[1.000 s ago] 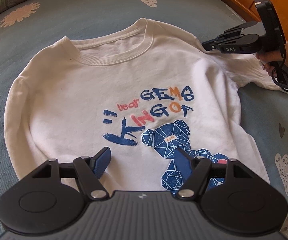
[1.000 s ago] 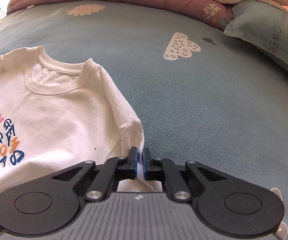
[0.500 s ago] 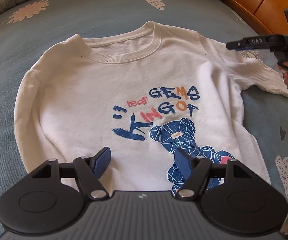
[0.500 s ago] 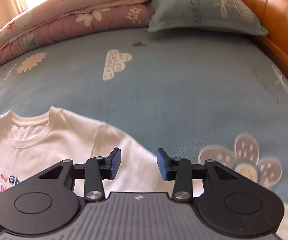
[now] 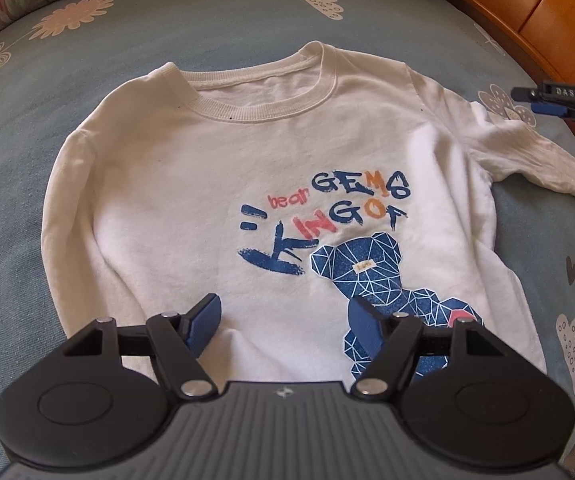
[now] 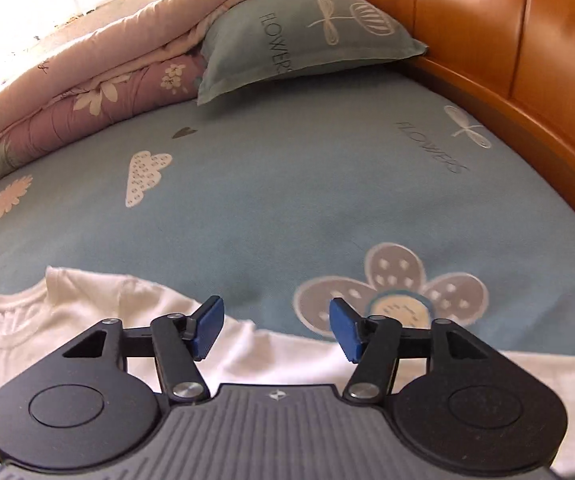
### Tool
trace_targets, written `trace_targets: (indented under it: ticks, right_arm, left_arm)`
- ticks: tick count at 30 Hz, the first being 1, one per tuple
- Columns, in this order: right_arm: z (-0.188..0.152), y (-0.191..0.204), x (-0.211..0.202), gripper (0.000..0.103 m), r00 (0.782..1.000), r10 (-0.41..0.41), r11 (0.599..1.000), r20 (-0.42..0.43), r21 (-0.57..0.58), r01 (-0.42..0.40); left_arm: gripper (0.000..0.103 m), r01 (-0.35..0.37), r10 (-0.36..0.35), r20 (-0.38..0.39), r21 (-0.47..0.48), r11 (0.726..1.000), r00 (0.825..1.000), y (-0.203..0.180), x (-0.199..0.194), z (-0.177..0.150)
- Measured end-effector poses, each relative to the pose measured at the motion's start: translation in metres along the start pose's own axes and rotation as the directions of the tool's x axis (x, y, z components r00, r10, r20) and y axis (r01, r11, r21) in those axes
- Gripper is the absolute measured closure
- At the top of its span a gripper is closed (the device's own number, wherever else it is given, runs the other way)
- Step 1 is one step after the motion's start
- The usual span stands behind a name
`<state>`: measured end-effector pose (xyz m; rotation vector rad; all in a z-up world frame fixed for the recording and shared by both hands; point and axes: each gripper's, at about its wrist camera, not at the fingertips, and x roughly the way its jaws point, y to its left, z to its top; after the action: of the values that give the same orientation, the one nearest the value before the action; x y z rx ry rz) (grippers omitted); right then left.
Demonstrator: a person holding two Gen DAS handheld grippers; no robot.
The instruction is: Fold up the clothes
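- On bed (image 6: 287,200): white T-shirt (image 5: 215,184) flat, face up, right sleeve (image 5: 527,152) spread out.
- Right gripper (image 6: 275,326): wide now, shut on sleeve a second ago; sleeve released, laid out.
- Left gripper (image 5: 283,320): wide, empty, above hem.
- Shirt looks smoothed, unfolded.

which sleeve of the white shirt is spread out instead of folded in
The sleeve on the side of the right gripper sticks out across the bedsheet. The other sleeve lies tucked along the shirt body.

Black grippers (image 5: 283,322), blue-padded jaws, silver screws.
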<state>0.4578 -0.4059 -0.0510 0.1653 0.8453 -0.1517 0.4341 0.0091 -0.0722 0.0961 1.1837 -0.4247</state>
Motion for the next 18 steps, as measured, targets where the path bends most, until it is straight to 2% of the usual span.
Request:
trace_targets:
  ticks: [3, 6, 9, 13, 16, 18]
  right_arm:
    - [-0.032, -0.016, 0.014, 0.038, 0.995, -0.054, 0.999, -0.083, -0.01, 0.053]
    - [-0.05, -0.038, 0.013, 0.038, 0.996, -0.049, 0.999, -0.069, -0.003, 0.049]
    - [-0.062, -0.059, -0.003, 0.038, 0.99, -0.107, 0.994, -0.094, 0.0, 0.107]
    - [-0.051, -0.066, -0.012, 0.037, 0.973, -0.131, 0.99, -0.19, 0.018, 0.137]
    - [-0.03, -0.05, -0.015, 0.035, 0.991, -0.086, 0.996, -0.107, 0.028, 0.089]
    - [-0.018, -0.032, -0.001, 0.031, 0.996, -0.043, 0.999, -0.084, 0.029, 0.046]
  left_arm:
    - [0.031, -0.007, 0.007, -0.011, 0.017, 1.0, 1.0, -0.002, 0.002, 0.0]
    - [0.031, -0.014, 0.015, -0.021, 0.034, 0.999, 1.0, -0.004, 0.003, -0.001]
    - [0.031, -0.02, 0.022, -0.033, 0.046, 0.999, 0.999, -0.006, 0.005, 0.0]
    - [0.031, -0.023, 0.025, -0.04, 0.044, 0.999, 0.999, -0.011, 0.007, 0.005]
    - [0.031, -0.028, 0.03, -0.04, 0.051, 0.998, 0.999, -0.016, 0.009, 0.008]
    - [0.031, -0.034, 0.037, -0.044, 0.055, 0.998, 0.998, -0.019, 0.011, 0.01]
